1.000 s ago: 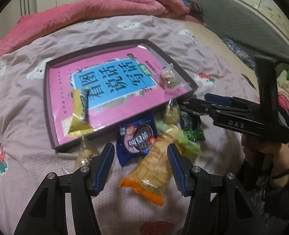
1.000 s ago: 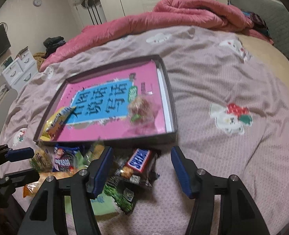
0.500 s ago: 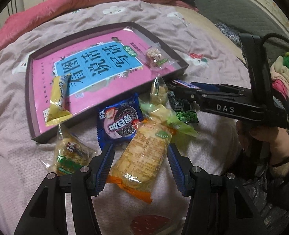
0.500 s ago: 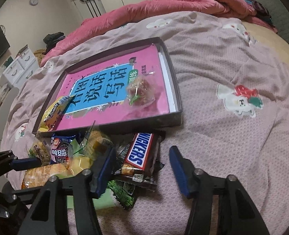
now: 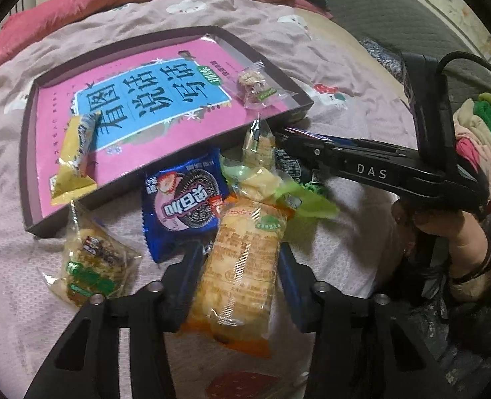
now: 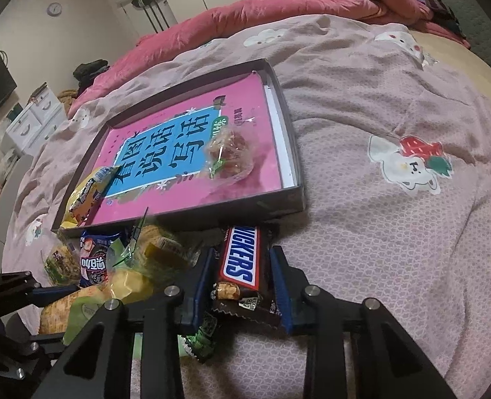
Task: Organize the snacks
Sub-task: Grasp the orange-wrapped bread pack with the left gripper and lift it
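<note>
Snacks mid-sort: your left gripper [image 5: 237, 266] clamps the cracker pack [image 5: 242, 266], your right gripper [image 6: 242, 282] the Snickers bar [image 6: 242, 259], bound for the far tray [image 6: 292, 153].

Over the last second the left tool [image 5: 237, 266] has dropped toward the bed and narrowed, and its blue pads now press both sides of the orange cracker pack [image 5: 242, 266] that earlier lay loose between wide-open fingers. The right tool [image 6: 242, 286] has likewise moved forward and closed, and it now clamps the Snickers bar [image 6: 242, 262], which earlier sat ahead of its spread fingers.
</note>
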The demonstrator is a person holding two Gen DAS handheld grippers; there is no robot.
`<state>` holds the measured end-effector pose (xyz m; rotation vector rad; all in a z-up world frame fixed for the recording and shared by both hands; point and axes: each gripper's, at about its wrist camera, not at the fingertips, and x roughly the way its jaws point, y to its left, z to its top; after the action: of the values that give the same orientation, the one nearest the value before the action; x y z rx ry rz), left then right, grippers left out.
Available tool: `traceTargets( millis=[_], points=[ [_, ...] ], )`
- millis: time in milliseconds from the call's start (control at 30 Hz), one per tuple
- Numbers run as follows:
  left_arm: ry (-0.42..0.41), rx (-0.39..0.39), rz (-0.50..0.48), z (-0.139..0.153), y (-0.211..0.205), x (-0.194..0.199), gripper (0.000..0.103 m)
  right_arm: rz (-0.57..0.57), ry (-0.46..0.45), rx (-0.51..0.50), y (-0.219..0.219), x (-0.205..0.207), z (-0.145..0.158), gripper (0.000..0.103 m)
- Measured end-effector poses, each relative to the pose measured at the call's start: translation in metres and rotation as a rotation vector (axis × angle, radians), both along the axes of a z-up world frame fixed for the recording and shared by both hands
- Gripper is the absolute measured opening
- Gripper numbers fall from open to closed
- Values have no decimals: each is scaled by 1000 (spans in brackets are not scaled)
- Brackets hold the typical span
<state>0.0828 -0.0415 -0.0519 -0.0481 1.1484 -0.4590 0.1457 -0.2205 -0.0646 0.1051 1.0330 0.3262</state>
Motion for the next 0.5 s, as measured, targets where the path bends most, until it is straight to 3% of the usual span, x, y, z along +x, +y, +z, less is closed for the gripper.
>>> traceTargets(
  millis=[233,500],
  points=[
    [-1,-7,24,1,3,-1,39,30,-18,-9,3,-10,12,31],
    [-49,-27,57,21,16,-5,39,15,-54,13,-3,-29,32,31]
  ],
)
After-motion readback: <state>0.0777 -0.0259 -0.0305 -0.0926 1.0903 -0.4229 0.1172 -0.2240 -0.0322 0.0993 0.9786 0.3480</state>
